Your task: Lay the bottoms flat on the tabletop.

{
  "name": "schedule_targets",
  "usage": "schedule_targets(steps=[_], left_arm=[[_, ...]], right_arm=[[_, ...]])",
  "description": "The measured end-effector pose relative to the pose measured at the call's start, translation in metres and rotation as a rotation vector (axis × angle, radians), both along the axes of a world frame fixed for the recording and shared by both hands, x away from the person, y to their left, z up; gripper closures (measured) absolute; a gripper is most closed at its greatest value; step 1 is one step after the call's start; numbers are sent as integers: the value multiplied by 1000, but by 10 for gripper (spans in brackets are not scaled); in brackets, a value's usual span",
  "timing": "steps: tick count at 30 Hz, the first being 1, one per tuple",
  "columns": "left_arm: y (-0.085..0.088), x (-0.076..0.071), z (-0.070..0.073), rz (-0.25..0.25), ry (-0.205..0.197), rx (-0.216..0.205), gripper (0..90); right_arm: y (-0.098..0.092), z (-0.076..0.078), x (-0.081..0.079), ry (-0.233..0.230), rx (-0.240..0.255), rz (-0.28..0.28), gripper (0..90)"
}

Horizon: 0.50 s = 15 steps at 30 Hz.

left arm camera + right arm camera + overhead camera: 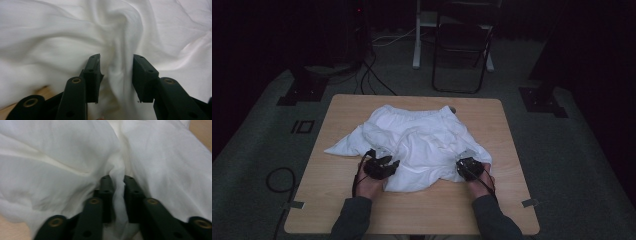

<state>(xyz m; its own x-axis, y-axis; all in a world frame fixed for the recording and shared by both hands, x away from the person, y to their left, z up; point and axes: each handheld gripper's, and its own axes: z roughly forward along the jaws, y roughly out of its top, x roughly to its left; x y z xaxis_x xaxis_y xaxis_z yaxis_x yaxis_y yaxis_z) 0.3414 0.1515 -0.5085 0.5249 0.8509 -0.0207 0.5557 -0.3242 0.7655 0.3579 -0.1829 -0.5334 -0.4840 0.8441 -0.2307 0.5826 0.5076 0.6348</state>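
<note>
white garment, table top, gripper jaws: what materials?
Garment: looks like soft, thin woven or knit fabric, matte white; it creases and bunches into folds, with a gathered band at its far edge. Table: light wood-grain top, likely laminate or veneer, smooth with low sheen; which one is unclear. Left gripper and right gripper jaws: matte black, probably moulded plastic, with brass-coloured rings at the pivots.

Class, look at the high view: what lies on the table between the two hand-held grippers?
The near hem of the white garment, bunched, spans from the left hand-held gripper to the right hand-held gripper.
</note>
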Motion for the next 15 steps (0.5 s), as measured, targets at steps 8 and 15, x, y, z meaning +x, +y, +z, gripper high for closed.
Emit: schedule_targets(steps=[8,15], left_arm=[[58,-31,-13,161,-31,45,584],[70,-31,-37,209,5,66,583]], right_arm=[[1,36,-5,-105,168,40,535],[24,46,20,-110,224,56,571]])
